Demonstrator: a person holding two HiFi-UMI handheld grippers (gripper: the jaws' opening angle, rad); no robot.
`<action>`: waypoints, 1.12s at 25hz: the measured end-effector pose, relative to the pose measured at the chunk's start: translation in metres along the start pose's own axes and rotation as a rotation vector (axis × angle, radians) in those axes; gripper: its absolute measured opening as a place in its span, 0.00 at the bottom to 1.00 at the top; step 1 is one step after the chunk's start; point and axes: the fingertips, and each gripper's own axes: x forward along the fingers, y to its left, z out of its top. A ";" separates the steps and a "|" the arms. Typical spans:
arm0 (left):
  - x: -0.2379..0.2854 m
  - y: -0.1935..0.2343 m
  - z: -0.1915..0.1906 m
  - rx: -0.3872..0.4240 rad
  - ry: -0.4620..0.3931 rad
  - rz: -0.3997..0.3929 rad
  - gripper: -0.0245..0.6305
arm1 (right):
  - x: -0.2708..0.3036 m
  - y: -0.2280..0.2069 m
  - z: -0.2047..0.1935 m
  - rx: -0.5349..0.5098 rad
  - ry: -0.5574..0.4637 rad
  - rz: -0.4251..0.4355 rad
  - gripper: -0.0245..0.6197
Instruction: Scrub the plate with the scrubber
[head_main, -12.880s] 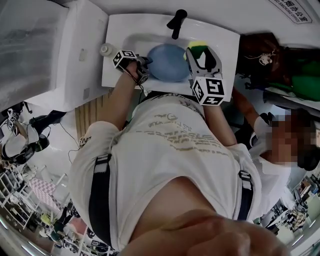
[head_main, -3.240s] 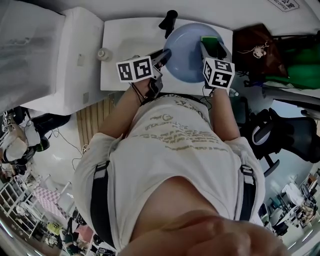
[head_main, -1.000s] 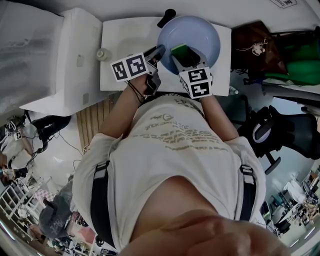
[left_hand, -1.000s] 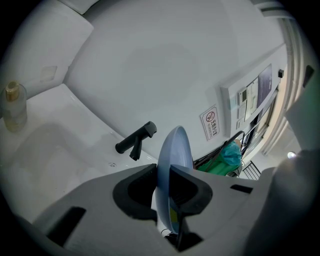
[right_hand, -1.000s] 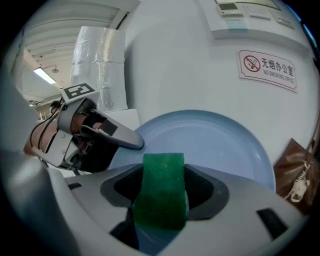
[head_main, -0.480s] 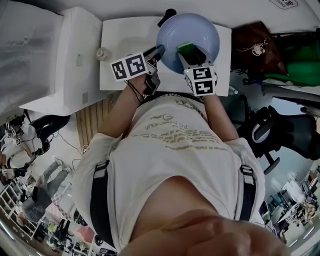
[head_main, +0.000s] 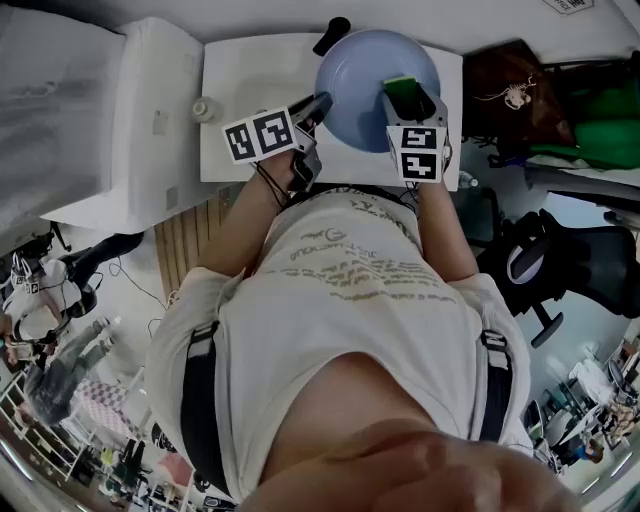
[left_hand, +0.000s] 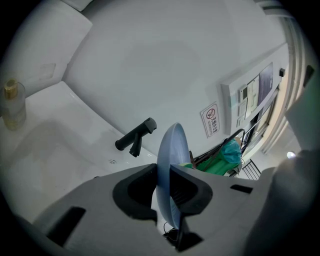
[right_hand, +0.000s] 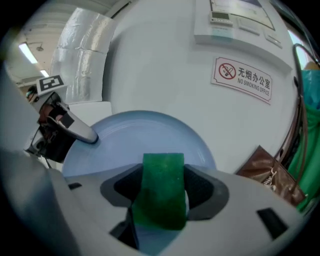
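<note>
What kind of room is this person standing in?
Probably a washing-up corner of an office or lab: a white sink with a black tap, a no-smoking sign on the wall, and an office chair nearby.

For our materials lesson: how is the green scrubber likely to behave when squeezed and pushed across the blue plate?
Probably soft: the scrubber sits pinched between the right gripper's jaws. Likely light, since it juts out unsupported. Its coarse-looking green face should drag, not slide, on the plate.
</note>
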 end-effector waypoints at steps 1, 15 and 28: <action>0.000 0.001 -0.001 -0.004 0.001 0.001 0.13 | 0.000 -0.001 -0.001 0.018 -0.002 0.003 0.43; 0.005 0.012 -0.035 -0.062 0.114 -0.003 0.13 | -0.044 -0.017 0.033 0.119 -0.229 0.025 0.43; 0.015 0.049 -0.077 -0.139 0.228 0.052 0.13 | -0.049 -0.012 0.031 0.100 -0.266 0.040 0.43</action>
